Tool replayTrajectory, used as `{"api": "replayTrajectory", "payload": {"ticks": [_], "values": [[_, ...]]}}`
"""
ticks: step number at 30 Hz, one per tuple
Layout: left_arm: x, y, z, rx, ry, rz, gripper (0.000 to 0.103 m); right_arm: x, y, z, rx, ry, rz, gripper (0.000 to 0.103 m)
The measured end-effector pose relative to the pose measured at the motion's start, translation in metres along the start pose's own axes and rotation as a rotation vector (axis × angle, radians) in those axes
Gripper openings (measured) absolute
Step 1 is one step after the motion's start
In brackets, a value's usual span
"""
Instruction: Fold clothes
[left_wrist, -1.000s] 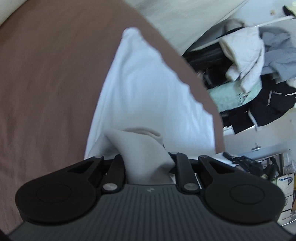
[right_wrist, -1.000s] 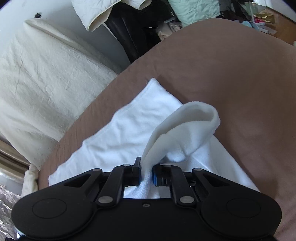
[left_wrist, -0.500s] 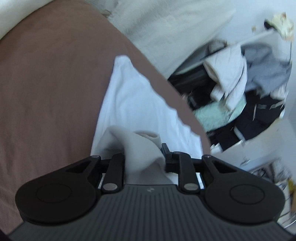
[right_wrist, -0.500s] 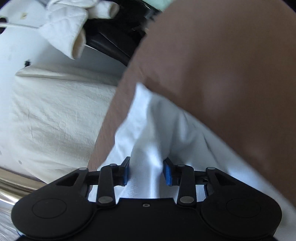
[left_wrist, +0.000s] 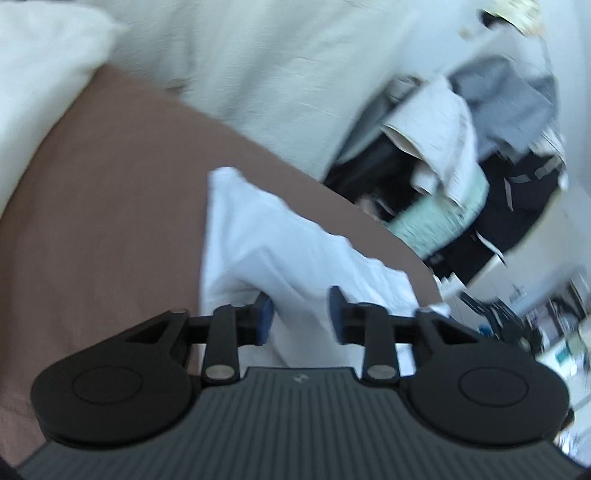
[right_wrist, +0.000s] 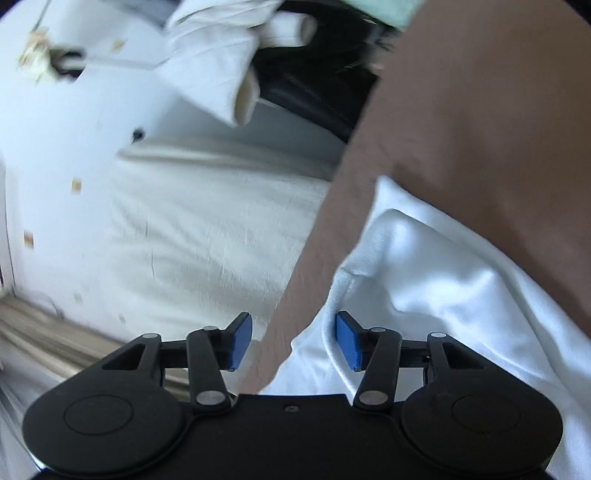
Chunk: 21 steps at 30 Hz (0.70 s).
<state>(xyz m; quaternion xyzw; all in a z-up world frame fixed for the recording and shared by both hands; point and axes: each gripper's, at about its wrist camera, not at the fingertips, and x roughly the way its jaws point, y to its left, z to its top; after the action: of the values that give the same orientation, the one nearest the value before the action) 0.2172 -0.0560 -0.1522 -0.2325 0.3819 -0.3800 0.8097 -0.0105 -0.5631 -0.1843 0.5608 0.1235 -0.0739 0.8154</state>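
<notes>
Left wrist view: left gripper (left_wrist: 300, 319), fingers (left_wrist: 264, 317) apart, nothing clamped; white cloth shows in the gap between the blue pads, whether touching them cannot be told. Item: one white garment (left_wrist: 280, 254), soft cotton-like fabric, lying on the brown bed cover (left_wrist: 103, 206). It runs as a long strip away from the fingers toward a far corner near the cream bedding (left_wrist: 258, 74), so its long axis lies roughly along this gripper's line of sight. Edge nearest the bed's side looks doubled over, with a raised fold line; motion blur prevents a firmer reading. Background: heap of mixed clothes (left_wrist: 480, 166) beyond the bed. Right wrist view: right gripper (right_wrist: 294, 341), fingers (right_wrist: 349, 341) apart and empty; the gap frames bare brown bed cover (right_wrist: 480, 110) and the garment's (right_wrist: 443, 280) rolled hem, which lies just beside the right-hand pad. From this side the cloth spreads to the right and forward of the fingers, in rumpled layers. Assessment: both grippers sit at the garment's near end, the left one directly over the cloth, the right one at its edge. Layered cloth with both sets of fingers spread fits a fold just laid down; it equally fits a fresh hold being lined up on the near edge.
</notes>
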Motion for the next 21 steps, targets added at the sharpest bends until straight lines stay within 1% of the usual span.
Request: {"api": "replayTrajectory", "payload": {"ticks": [3,4,5,6,8,9,11,14,15,17,19,21], "values": [[-0.005,-0.015,0.003,0.079,0.023,-0.015,0.041,0.001,0.011,0.001,-0.07,0.038,-0.113,0.057],[-0.006,-0.018,0.003,0.095,0.038,-0.033,0.041,0.002,0.014,0.002,-0.09,0.057,-0.155,0.057],[-0.005,-0.022,0.002,0.112,0.064,-0.051,0.044,0.003,0.013,-0.001,-0.089,0.086,-0.164,0.057],[-0.004,-0.026,0.0,0.129,0.09,-0.07,0.051,0.004,0.01,-0.004,-0.08,0.119,-0.159,0.057],[0.005,-0.033,-0.005,0.148,0.179,-0.086,0.057,0.006,0.004,-0.01,-0.061,0.184,-0.149,0.057],[0.01,-0.036,-0.008,0.155,0.224,-0.092,0.058,0.007,0.002,-0.014,-0.051,0.216,-0.143,0.057],[0.023,-0.041,-0.015,0.152,0.273,-0.119,0.058,0.009,-0.004,-0.02,-0.032,0.282,-0.133,0.057],[0.043,-0.038,-0.021,0.088,0.277,-0.154,0.058,0.013,-0.012,-0.03,-0.004,0.379,-0.117,0.057],[0.051,-0.035,-0.022,0.063,0.282,-0.156,0.058,0.013,-0.01,-0.031,-0.016,0.39,-0.107,0.057],[0.066,-0.029,-0.021,0.012,0.28,-0.156,0.058,0.015,-0.001,-0.032,-0.053,0.397,-0.081,0.057],[0.079,-0.022,-0.017,-0.04,0.263,-0.151,0.058,0.029,0.004,-0.027,-0.066,0.396,-0.038,0.057],[0.089,-0.013,-0.006,-0.103,0.205,-0.141,0.058,0.043,0.01,-0.022,-0.075,0.392,0.007,0.057]]}}
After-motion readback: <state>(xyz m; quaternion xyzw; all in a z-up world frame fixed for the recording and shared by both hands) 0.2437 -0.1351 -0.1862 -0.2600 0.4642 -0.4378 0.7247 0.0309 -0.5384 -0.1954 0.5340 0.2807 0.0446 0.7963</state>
